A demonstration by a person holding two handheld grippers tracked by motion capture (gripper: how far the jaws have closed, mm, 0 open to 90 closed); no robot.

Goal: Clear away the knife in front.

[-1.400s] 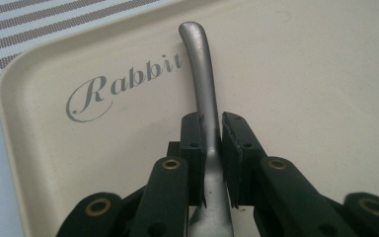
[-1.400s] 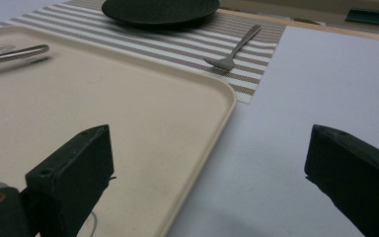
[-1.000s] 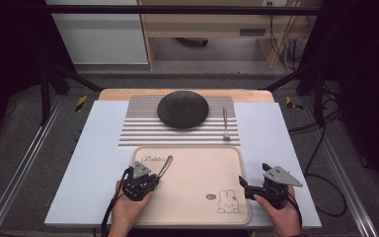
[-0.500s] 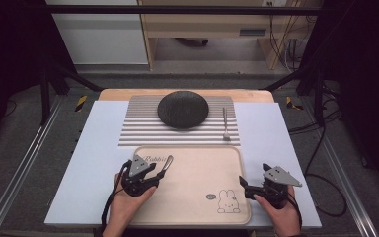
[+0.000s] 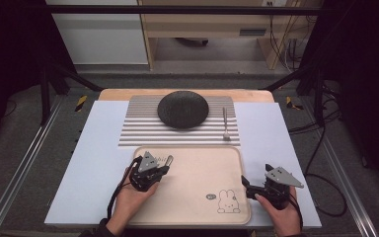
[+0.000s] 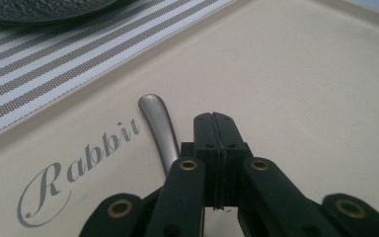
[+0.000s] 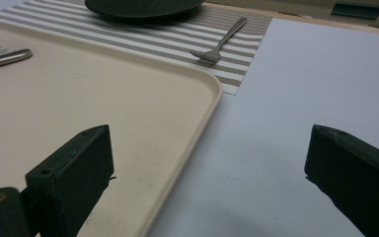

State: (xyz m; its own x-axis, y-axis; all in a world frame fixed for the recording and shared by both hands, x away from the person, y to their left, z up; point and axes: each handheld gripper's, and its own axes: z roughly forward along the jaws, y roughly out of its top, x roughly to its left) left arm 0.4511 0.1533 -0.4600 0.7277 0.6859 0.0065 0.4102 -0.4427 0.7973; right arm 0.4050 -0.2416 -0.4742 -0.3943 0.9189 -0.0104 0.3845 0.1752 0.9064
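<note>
left gripper [image 6: 213,121]: jaws pressing flat together, grasping nothing between the tips; lying just beside a metal utensil handle [image 6: 159,126], touching or not cannot be told. handle resting on the beige rabbit tray [image 5: 197,202], next to the "rabbit" lettering [image 6: 79,165]. right gripper [image 7: 209,163]: jaws standing wide apart, released, straddling the tray's right rim above the white table surface [image 7: 296,98]. lying beyond on the striped placemat [image 5: 138,128]: dark plate [image 5: 182,109] and fork [image 5: 225,123].
</note>
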